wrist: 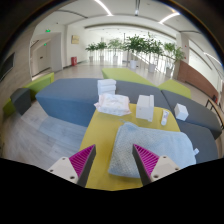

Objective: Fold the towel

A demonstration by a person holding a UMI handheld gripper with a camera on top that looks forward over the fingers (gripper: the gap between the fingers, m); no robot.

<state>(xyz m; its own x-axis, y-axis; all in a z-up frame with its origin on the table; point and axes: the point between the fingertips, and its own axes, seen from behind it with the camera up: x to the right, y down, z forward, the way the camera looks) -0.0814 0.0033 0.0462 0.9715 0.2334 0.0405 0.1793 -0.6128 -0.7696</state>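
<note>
The gripper is spread wide, its two fingers apart with nothing pressed between them. The left pad and the right pad both show magenta on their inner faces. It hangs above the near end of a yellow table, clear of the surface as far as can be seen.

Just ahead of the fingers, reaching in between their tips and out past the right one, lies the towel: pale blue, loosely rumpled, spread on the yellow top and running over toward its right edge.

Beyond the towel, farther along the table, sit white things: a stack of folded cloths to the left, a small white box about dead ahead, and another white piece off to the right. What the smaller ones are cannot be told.

Around the yellow top are grey-blue panels with green patches farther out. Well beyond stand potted plants in a bright hall with ceiling lights.
</note>
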